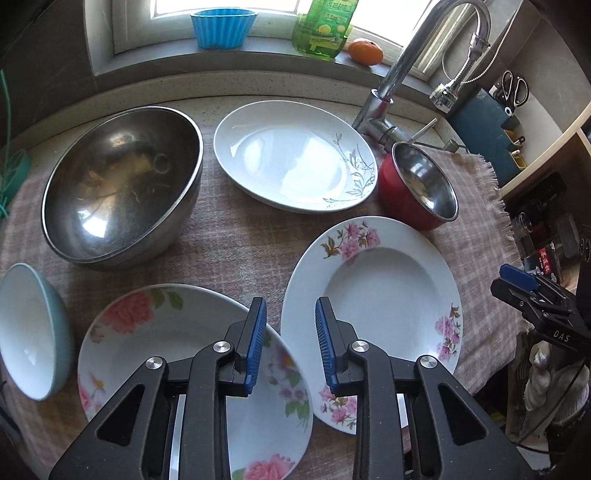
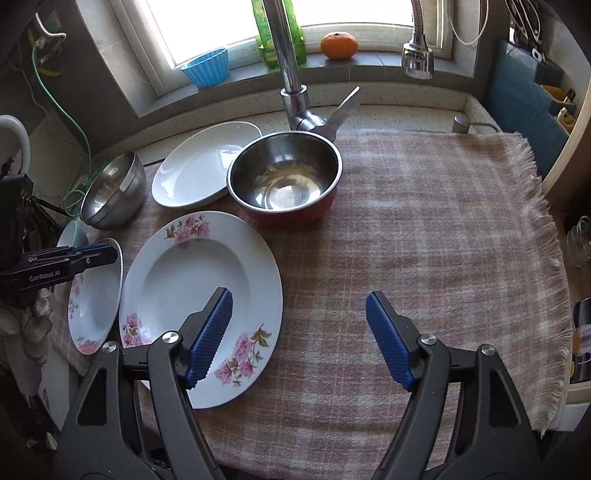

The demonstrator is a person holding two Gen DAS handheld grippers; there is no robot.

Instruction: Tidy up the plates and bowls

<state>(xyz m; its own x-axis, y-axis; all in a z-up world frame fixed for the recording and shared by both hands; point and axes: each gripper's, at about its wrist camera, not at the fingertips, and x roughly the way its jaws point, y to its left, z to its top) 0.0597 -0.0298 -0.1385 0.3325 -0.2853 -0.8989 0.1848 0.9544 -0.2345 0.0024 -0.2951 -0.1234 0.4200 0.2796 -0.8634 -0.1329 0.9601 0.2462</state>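
My left hand-held gripper (image 1: 290, 339) hangs with its jaws a narrow gap apart, gripping nothing, over the seam between two plates on the checked cloth (image 2: 424, 229): the rose plate (image 1: 155, 354) under its left finger, the deep pink-blossom plate (image 1: 384, 299) under its right. My right hand-held gripper (image 2: 299, 332) stands wide and empty, left finger over that blossom plate. Ahead sit the steel bowl (image 1: 122, 184), the oval plate (image 1: 291, 155) and the red bowl (image 1: 417, 192); a pale blue bowl (image 1: 33, 332) lies far left.

Bright daylight from the window (image 1: 221, 7) glares off plates; fisheye edges curve and darken.
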